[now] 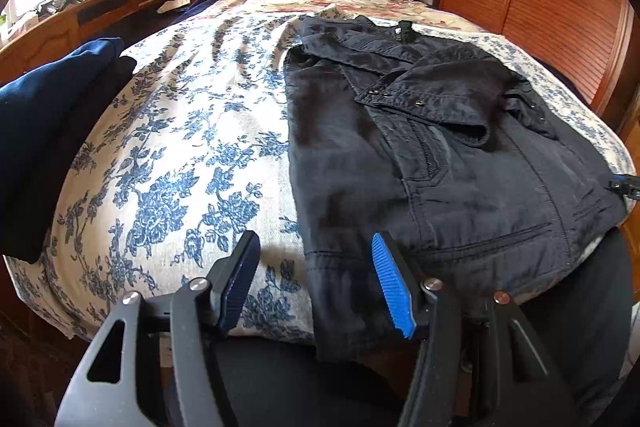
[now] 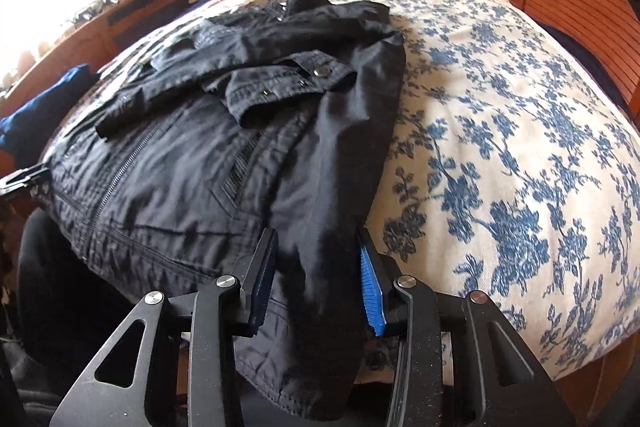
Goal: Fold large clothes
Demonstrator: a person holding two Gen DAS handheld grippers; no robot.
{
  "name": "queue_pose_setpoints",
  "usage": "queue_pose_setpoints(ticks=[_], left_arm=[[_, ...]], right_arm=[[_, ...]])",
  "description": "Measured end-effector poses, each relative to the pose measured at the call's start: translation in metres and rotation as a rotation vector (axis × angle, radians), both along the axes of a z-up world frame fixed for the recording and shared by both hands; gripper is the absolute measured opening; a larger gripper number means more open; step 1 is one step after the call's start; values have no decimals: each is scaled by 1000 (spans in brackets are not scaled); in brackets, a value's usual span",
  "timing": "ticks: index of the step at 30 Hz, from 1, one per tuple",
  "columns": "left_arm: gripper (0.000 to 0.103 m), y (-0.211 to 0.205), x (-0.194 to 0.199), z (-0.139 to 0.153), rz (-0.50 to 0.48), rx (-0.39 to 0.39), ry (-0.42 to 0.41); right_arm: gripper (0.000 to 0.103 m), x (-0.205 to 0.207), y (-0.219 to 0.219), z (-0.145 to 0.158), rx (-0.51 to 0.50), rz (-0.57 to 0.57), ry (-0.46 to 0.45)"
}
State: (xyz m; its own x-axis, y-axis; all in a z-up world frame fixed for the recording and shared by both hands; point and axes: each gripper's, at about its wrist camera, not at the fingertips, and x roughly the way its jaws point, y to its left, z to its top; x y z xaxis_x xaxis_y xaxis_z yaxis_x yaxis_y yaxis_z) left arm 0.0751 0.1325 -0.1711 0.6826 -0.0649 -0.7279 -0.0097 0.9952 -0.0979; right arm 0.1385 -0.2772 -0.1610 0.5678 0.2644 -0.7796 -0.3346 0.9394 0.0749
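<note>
At the bed's (image 1: 180,131) foot, both grippers, left (image 1: 316,283) and right (image 2: 318,283), gape wide astride the jacket's (image 1: 460,167) hem corners, so shallow bites could slip off.

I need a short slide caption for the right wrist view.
Open right gripper straddles the black jacket hem on the floral bedspread.

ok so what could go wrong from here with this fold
1. The jacket hem hangs over the near edge of the bed; lifting it unevenly may drag the whole jacket off.
2. Both sleeves lie loosely crossed on the chest, cuff uppermost, so they could slide out as the hem is brought up.
3. The right gripper straddles a thick bunched edge with open fingers, while the left gripper sits at the other hem corner, half over bare quilt; mismatched bites may skew the fold.
</note>
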Motion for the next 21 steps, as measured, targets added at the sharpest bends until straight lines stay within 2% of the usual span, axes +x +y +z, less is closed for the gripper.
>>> queue_pose_setpoints(ticks=[2, 4, 7, 12, 14, 17, 19, 21], left_arm=[[56, 0, -5, 0, -12, -12, -5], [43, -1, -7, 0, -27, -24, -3], [36, -3, -10, -3, -47, -28, 5], [36, -5, -6, -9, -57, -20, 32], [31, -6, -6, -9, -72, -25, 37], [18, -8, -4, -3, -107, -18, 36], [7, -7, -3, 5, -122, -35, 29], [4, -8, -4, 16, -126, -43, 8]], right_arm=[[39, -2, -3, -2, -3, -3, 7], [39, -3, -6, -3, -13, -6, 14], [41, -4, -7, -4, -21, -6, 23], [50, -2, -2, -11, -35, 2, 39], [50, -2, 1, -12, -41, 9, 35], [32, -3, 2, -8, -18, 21, 7], [15, -2, 1, -4, -5, 29, -5], [9, -1, -2, 5, 45, 45, -25]])
